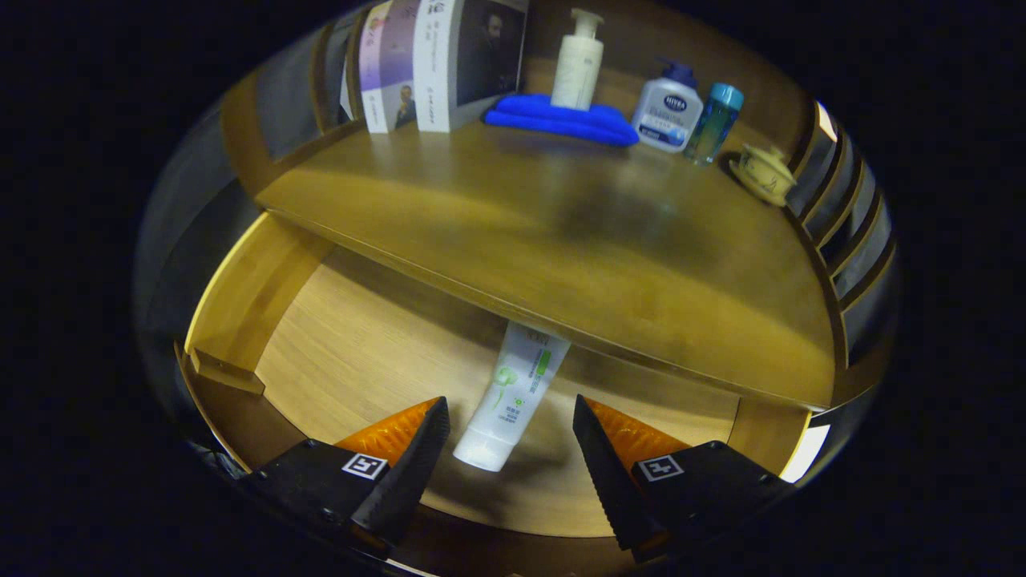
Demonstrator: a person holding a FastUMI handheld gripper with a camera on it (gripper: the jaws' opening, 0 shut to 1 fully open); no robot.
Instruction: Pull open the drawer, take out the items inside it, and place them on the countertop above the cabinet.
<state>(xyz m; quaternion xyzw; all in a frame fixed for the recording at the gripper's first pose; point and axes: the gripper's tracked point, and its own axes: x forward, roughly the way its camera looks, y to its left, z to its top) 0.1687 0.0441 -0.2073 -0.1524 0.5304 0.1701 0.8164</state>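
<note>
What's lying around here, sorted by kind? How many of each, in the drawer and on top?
Tubes: 1, in the open drawer, between the open tool's fingers: tube
Bottles: 3: pump bottle, squat bottle, teal bottle
Books: 2
Blue cloths: 1
Lidded cups: 1
Total: 8

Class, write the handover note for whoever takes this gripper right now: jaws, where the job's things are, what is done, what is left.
Gripper: jaws open, holding nothing, hovering over the drawer with the tube lying between them.
Drawer: pulled open below the countertop.
White tube: lying on the drawer floor, its far end tucked under the countertop edge.
Countertop: bare middle; books, blue cloth and bottles stand along the back.
Done: drawer opened.
Left: close on the tube, lift it out and set it on the countertop. The drawer's rear part is hidden, so check for more items.
</note>
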